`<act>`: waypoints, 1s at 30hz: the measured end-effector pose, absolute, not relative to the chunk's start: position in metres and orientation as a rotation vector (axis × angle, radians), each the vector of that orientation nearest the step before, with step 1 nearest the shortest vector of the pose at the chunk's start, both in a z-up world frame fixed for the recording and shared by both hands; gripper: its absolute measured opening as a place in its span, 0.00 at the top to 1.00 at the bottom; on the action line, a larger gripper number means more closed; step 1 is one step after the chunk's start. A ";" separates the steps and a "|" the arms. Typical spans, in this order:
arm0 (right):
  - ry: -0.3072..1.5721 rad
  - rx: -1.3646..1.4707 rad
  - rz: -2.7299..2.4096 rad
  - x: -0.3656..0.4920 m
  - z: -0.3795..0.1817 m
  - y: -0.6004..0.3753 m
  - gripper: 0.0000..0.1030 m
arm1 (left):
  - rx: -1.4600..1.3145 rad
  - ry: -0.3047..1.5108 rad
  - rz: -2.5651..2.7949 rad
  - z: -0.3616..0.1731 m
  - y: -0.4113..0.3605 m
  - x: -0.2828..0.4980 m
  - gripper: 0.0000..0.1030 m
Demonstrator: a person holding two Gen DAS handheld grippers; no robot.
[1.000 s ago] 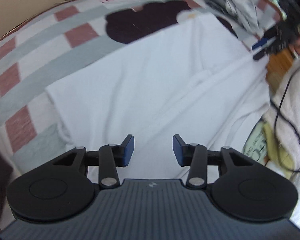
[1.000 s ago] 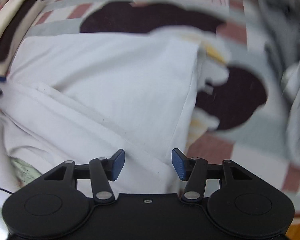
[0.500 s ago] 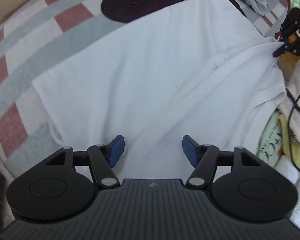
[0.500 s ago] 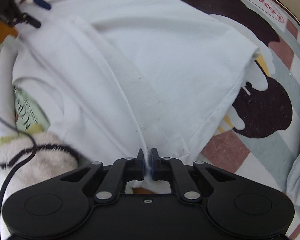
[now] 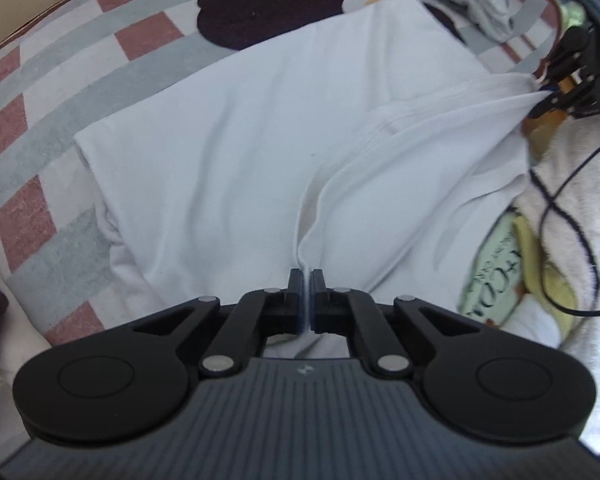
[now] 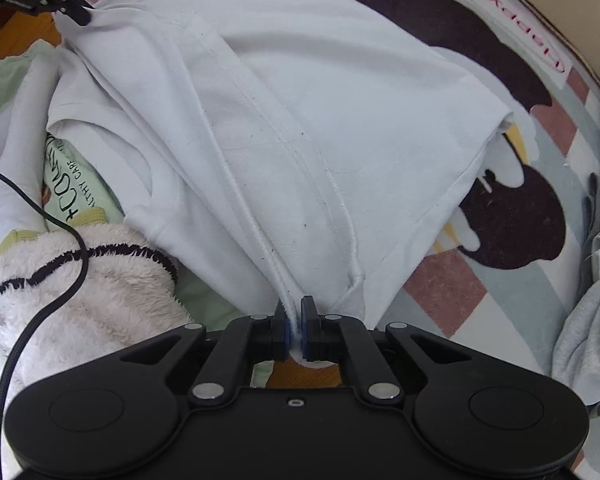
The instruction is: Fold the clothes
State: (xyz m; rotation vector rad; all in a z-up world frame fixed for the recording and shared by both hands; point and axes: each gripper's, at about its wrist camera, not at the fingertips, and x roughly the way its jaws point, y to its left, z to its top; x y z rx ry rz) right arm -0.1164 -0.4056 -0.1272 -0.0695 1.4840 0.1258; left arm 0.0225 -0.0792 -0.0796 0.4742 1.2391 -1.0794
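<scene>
A white shirt (image 5: 240,140) lies spread on the checked bed cover, its near edge drawn up into a taut ridge between both grippers. In the left wrist view my left gripper (image 5: 308,280) is closing tight on a pinched fold of that edge, pads pressing the cloth. My right gripper (image 5: 552,92) appears at the far right, holding the other end. In the right wrist view my right gripper (image 6: 294,312) is shut on the hem of the shirt (image 6: 320,100). The left gripper (image 6: 80,14) pinches the cloth at the top left.
The bed cover (image 5: 140,40) has pink and grey checks and a dark cartoon print. A fluffy white cloth with black trim (image 6: 80,280) and a black cable (image 6: 40,308) lie beside the shirt. Grey clothes (image 6: 588,320) are heaped at the right. A green printed item (image 6: 72,192) sits under the shirt's edge.
Both grippers went from open to shut on the shirt's near edge, the right one first, then the left. The edge now rises as a stretched ridge between them.
</scene>
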 end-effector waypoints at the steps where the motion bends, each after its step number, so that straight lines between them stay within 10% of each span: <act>1: 1.480 -0.079 0.121 -0.117 -0.126 -0.404 0.95 | 0.460 1.239 -1.093 -0.078 -0.077 0.022 0.98; 12: 1.488 -0.150 0.053 -0.121 -0.130 -0.396 0.91 | 0.486 1.316 -1.064 -0.089 -0.060 0.010 0.98; 22: 1.331 0.142 0.117 -0.133 -0.080 -0.413 0.61 | 0.532 1.352 -1.098 -0.078 -0.045 0.004 0.95; 30: 1.359 0.283 -0.084 -0.124 -0.115 -0.444 0.58 | 0.300 1.227 -1.068 -0.057 -0.051 0.048 0.77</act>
